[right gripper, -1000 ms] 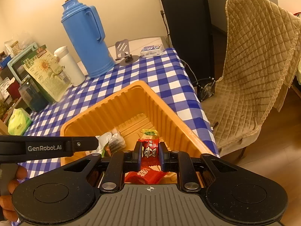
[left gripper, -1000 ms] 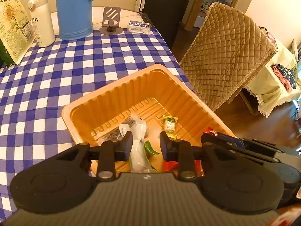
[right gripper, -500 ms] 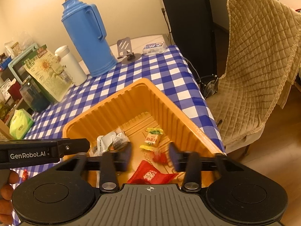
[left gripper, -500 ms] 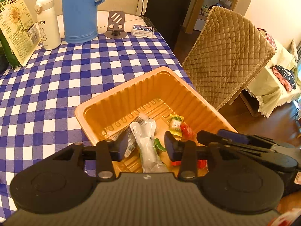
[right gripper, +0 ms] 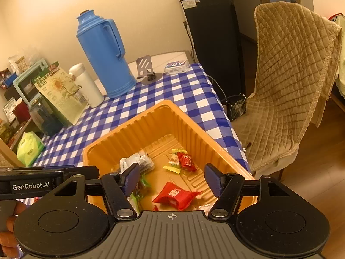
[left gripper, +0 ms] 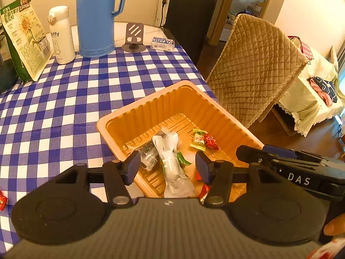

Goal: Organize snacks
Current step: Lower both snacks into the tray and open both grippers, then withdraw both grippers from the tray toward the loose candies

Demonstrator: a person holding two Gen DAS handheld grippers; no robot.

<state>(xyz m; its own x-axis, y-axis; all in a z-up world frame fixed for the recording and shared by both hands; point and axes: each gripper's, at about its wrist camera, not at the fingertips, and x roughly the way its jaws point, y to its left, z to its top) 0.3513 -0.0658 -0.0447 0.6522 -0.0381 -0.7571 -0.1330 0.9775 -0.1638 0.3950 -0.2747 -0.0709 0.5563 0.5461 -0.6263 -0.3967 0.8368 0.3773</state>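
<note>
An orange plastic tray [left gripper: 151, 105] [right gripper: 138, 120] sits near the table's right edge and holds several wrapped snacks. A clear white packet [left gripper: 172, 161] lies in it below my left gripper [left gripper: 166, 166], whose jaws are opening with nothing pressed between them. A yellow-green candy [left gripper: 198, 139] and a small red candy [left gripper: 210, 141] [right gripper: 187, 161] lie further in. My right gripper [right gripper: 171, 178] hovers over the tray, its jaws opening, with a red packet [right gripper: 175, 195] lying loose on the tray floor beneath it.
Blue-and-white checked tablecloth [left gripper: 64, 99]. At the back stand a blue thermos [left gripper: 96, 17], a white bottle [left gripper: 61, 35], a sunflower seed bag [left gripper: 23, 36] and a phone stand [left gripper: 133, 36]. A quilted chair [left gripper: 254, 64] stands just right of the table. A red candy [left gripper: 2, 200] lies at the left edge.
Both grippers went from nearly shut to open and drew back upward from the tray. The white packet and the small red candy dropped out of the jaws into the tray.
</note>
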